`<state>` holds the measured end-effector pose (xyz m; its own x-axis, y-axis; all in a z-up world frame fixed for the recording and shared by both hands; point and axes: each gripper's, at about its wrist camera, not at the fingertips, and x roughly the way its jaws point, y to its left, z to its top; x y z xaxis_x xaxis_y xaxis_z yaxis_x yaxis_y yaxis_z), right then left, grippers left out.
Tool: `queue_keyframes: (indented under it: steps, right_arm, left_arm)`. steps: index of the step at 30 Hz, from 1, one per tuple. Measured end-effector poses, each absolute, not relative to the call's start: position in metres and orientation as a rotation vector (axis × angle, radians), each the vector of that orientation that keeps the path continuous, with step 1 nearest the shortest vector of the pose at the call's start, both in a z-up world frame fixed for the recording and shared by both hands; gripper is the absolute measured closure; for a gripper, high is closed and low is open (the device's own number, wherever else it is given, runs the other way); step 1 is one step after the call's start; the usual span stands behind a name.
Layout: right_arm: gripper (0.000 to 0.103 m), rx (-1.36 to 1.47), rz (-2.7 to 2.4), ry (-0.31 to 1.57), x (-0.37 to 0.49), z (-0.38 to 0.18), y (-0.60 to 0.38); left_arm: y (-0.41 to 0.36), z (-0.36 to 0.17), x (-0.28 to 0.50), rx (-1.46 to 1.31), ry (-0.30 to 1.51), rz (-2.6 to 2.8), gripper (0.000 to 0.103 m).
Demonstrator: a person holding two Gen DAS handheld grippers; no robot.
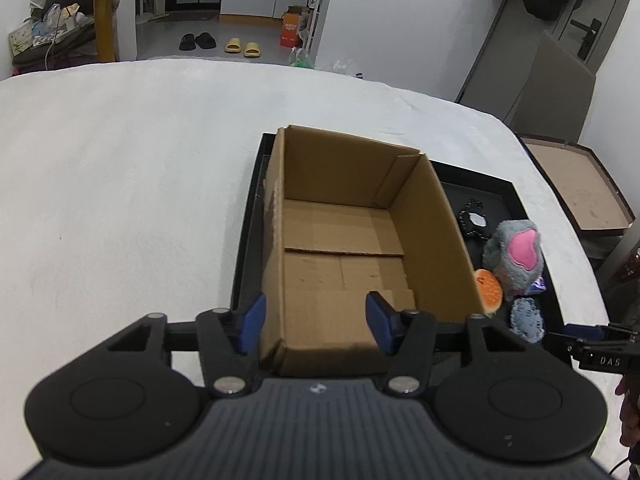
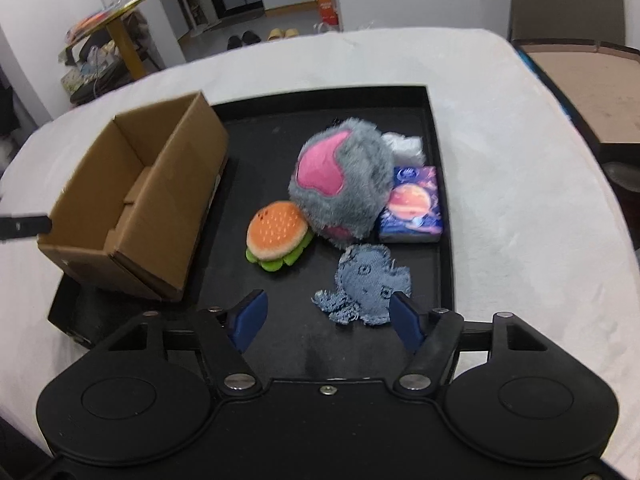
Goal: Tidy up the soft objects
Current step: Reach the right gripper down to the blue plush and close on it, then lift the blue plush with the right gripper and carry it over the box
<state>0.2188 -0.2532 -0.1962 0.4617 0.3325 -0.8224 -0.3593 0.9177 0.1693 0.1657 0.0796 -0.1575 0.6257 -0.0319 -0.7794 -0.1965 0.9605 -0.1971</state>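
Five soft items on black tray [image 2: 436, 128], right of cardboard box [image 2: 136, 200]: one grey-pink plush [image 2: 344, 184], one burger toy [image 2: 278, 234] touching it, one denim patch [image 2: 368, 280] nearest, one tissue pack [image 2: 412, 206], one white bundle [image 2: 404, 146] behind plush. Box stands open on tray's left part, nothing inside. Tray on white-covered desk [image 1: 120, 180]. Right gripper [image 2: 326, 316] fingers spread wide, holding nothing, denim patch just ahead. Left gripper [image 1: 314, 322] fingers wide apart, straddling box's near-left corner, gripping nothing.
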Motion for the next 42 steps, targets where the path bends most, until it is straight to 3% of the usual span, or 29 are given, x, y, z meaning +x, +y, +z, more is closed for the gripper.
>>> queue_keyframes:
  steps: [7, 12, 17, 22, 27, 30, 32, 34, 42]
  right_arm:
    - [0.048, -0.040, 0.403, 1.009, 0.233, -0.211, -0.258]
    - [0.057, -0.036, 0.379, 1.018, 0.242, -0.221, -0.264]
    - [0.057, -0.066, 0.363, 1.033, 0.252, -0.228, -0.266]
    - [0.056, -0.081, 0.357, 1.039, 0.260, -0.233, -0.264]
    - [0.045, -0.082, 0.339, 1.070, 0.266, -0.244, -0.261]
    - [0.045, -0.107, 0.343, 1.076, 0.266, -0.250, -0.256]
    - [0.048, -0.114, 0.345, 1.068, 0.264, -0.250, -0.255]
    - [0.062, -0.098, 0.357, 1.067, 0.262, -0.248, -0.255]
    - [0.080, -0.076, 0.376, 1.047, 0.252, -0.234, -0.252]
  left_arm:
    - [0.090, -0.169, 0.182, -0.277, 0.921, 0.114, 0.062]
    - [0.091, -0.177, 0.193, -0.273, 0.937, 0.103, 0.064]
    - [0.093, -0.185, 0.203, -0.263, 0.950, 0.114, 0.072]
    - [0.097, -0.192, 0.210, -0.251, 0.965, 0.136, 0.090]
    - [0.102, -0.195, 0.211, -0.249, 0.977, 0.143, 0.090]
    - [0.103, -0.196, 0.210, -0.250, 0.976, 0.135, 0.091]
    - [0.105, -0.196, 0.208, -0.256, 0.976, 0.134, 0.091]
    - [0.105, -0.195, 0.207, -0.256, 0.976, 0.129, 0.091]
    - [0.102, -0.196, 0.200, -0.265, 0.983, 0.126, 0.090]
